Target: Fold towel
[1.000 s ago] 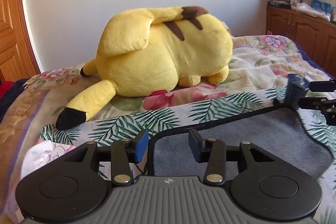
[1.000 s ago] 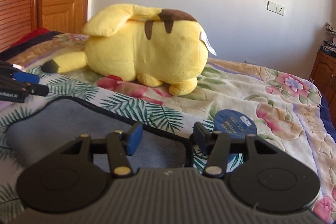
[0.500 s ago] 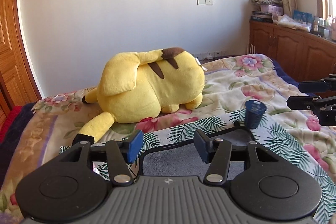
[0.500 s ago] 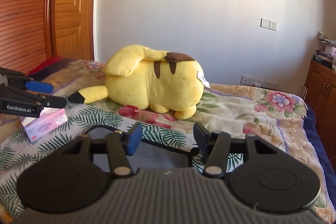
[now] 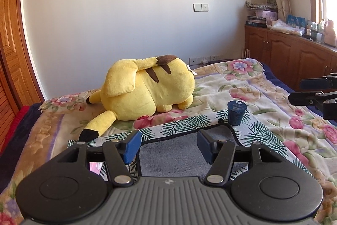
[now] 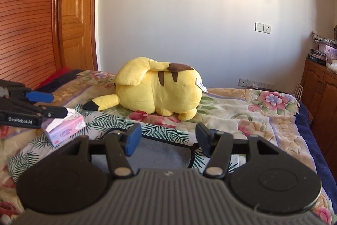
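Observation:
A grey towel with a dark edge lies flat on the palm-leaf cloth on the bed, and shows in the right wrist view too. My left gripper is open and empty, raised above the towel's near left part. My right gripper is open and empty, raised above its near right part. Each gripper shows in the other's view: the right gripper at the right edge, the left gripper at the left edge.
A big yellow plush toy lies on the bed behind the towel. A dark blue cup stands by the towel's far right corner. A pink tissue box sits left of the towel. Wooden cabinets stand at the right, a wooden door at the left.
Both grippers have risen and pulled back from the towel's far corners. They stay open. More of the room and bed shows now.

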A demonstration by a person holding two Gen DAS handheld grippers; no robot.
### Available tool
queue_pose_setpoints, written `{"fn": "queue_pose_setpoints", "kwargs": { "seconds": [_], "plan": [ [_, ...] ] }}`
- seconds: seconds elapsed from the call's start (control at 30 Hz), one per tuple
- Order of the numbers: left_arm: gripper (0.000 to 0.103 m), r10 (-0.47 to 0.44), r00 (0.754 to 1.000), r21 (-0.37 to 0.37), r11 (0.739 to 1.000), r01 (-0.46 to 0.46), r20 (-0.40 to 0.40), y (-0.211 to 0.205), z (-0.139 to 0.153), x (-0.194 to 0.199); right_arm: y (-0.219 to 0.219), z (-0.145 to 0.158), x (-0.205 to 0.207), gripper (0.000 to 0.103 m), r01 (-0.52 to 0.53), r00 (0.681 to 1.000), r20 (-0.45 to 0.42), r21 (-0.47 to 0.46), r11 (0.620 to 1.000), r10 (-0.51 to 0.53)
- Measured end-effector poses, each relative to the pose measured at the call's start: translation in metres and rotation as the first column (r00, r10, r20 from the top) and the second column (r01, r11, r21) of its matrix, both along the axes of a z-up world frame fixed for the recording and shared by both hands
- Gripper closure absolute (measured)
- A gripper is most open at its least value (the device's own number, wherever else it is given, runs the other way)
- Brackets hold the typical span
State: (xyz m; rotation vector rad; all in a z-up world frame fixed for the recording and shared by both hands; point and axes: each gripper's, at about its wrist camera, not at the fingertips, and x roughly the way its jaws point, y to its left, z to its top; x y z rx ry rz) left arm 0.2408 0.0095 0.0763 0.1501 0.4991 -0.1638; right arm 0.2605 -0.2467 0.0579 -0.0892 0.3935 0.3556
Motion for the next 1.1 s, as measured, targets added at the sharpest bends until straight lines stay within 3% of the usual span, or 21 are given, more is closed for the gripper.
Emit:
{"fn": "queue_pose_setpoints", "kwargs": {
  "seconds": [0.1,0.17,0.27,0.4,0.53,0.8,1.1],
  "plan": [
    [0.056,-0.001,1.0,-0.003,1.0,0.001,0.001,0.0,0.002,-0.015,0.0,0.003,-0.014,0.038,-0.004,1.0,0.008,0.005,1.0,0.004],
    [0.053,-0.003,1.0,0.002,1.0,0.003,0.002,0.0,0.004,-0.024,0.0,0.004,-0.022,0.027,-0.006,1.0,0.012,0.013,1.0,0.006],
    [0.047,-0.004,1.0,0.001,1.0,0.004,0.008,0.0,0.005,-0.039,0.001,0.005,-0.034,0.019,-0.009,1.0,0.018,0.018,1.0,0.009],
    [0.036,0.002,1.0,0.015,1.0,-0.002,0.017,0.002,0.006,-0.059,-0.001,0.002,-0.046,0.015,-0.009,1.0,0.011,0.024,1.0,0.009],
    [0.032,0.002,1.0,0.007,1.0,-0.002,0.016,0.002,0.007,-0.077,-0.005,-0.001,-0.058,0.001,0.002,1.0,0.001,0.037,0.999,-0.002],
    [0.017,0.019,0.998,-0.01,1.0,-0.018,0.052,-0.002,0.013,-0.111,-0.011,0.001,-0.083,0.0,0.027,1.0,0.002,0.051,0.998,-0.027],
    [0.016,0.025,0.997,-0.033,0.999,-0.022,0.067,-0.008,-0.002,-0.14,-0.013,-0.003,-0.108,0.0,0.049,0.999,0.0,0.073,0.996,-0.049]
  ]
}}
